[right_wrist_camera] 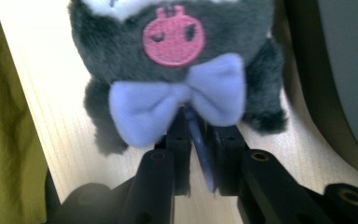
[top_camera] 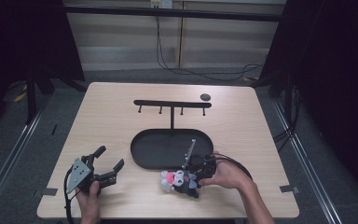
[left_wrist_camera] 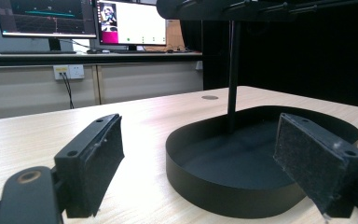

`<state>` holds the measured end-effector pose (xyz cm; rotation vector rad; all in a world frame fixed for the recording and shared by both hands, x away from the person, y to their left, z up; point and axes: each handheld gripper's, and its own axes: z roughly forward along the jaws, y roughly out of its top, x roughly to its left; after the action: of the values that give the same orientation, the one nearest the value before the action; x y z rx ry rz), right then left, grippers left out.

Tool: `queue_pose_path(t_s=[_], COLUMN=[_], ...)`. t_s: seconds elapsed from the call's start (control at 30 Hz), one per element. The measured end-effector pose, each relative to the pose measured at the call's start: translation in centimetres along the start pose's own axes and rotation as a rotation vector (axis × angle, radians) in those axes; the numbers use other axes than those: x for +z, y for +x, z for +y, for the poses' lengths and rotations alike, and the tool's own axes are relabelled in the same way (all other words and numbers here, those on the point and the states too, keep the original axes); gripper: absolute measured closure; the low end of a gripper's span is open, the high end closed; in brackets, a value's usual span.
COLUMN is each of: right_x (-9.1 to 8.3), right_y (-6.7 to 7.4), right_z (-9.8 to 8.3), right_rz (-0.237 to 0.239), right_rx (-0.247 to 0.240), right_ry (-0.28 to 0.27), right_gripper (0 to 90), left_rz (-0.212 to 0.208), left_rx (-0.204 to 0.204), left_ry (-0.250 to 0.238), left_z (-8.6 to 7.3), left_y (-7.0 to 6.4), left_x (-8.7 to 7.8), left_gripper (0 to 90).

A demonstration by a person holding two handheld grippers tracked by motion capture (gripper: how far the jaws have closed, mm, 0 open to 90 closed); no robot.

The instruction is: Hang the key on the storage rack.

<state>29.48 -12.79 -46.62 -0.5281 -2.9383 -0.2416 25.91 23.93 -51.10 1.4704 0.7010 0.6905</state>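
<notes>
Both jaws of our right gripper (right_wrist_camera: 198, 154) are pressed together on a thin blue strap that comes out from under the bow of the plush toy (right_wrist_camera: 177, 60), so the toy sits just beyond the jaw tips, touching them. Our left gripper (left_wrist_camera: 200, 163) has its jaws spread wide with nothing between them; through the gap we see the near wall of the black tray (left_wrist_camera: 214, 196), just ahead of the tips.

Going from the largest thing down: the table (top_camera: 107, 121) carries the oval tray (top_camera: 144, 156), and from the tray rises a thin post with a crossbar of pegs (top_camera: 171, 103), well beyond the jaws of both grippers. The toy (top_camera: 179, 181) lies on the bare wood just outside the tray's near rim, at the right jaws. On it we see dark grey fur, a pink embroidered face (right_wrist_camera: 173, 36) and a pale violet bow (right_wrist_camera: 177, 100) right above the jaw tips. The smallest part is the blue strap (right_wrist_camera: 200, 149) between the right jaws.

We judge that the toy is light, soft and not fragile; it will sag and swing when lifted. The body would squash in a grip, so the strap seems the better place to hold, but it is thin and may slip. Perhaps it is meant for a peg; we cannot be sure.
</notes>
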Motion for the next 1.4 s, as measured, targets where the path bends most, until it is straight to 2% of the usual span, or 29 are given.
queue_pose_path(t_s=[0.57,0.7,0.83,0.97,1.03,1.4], right_x=[0.4,0.4,0.1,-1.1,-1.8,-5.9], right_y=[0.2,0.0,-0.1,-0.1,-0.1,0.8], right_z=[2.5,2.7,2.7,2.8,2.9,4.5], right_rz=[-0.03,-0.04,-0.024,-0.035,-0.041,-0.064], right_rx=[-0.022,-0.034,-0.018,-0.01,-0.01,-0.041], right_ry=[0.174,0.178,0.167,0.167,0.146,0.125], right_gripper=[87.1,87.7,87.7,87.7,87.7,87.8], left_rz=[-0.003,-0.004,-0.004,-0.004,-0.005,-0.005], left_rx=[0.0,0.0,-0.004,0.0,-0.001,-0.001], left_ry=[-0.002,-0.003,-0.005,-0.004,-0.004,-0.003], left_z=[0.0,0.0,0.0,0.0,0.0,0.0], left_y=[0.0,0.0,0.0,0.0,0.0,0.0], left_x=[0.0,0.0,0.0,0.0,0.0,0.0], left_gripper=[15.3,15.3,15.3,15.3,15.3,15.3])
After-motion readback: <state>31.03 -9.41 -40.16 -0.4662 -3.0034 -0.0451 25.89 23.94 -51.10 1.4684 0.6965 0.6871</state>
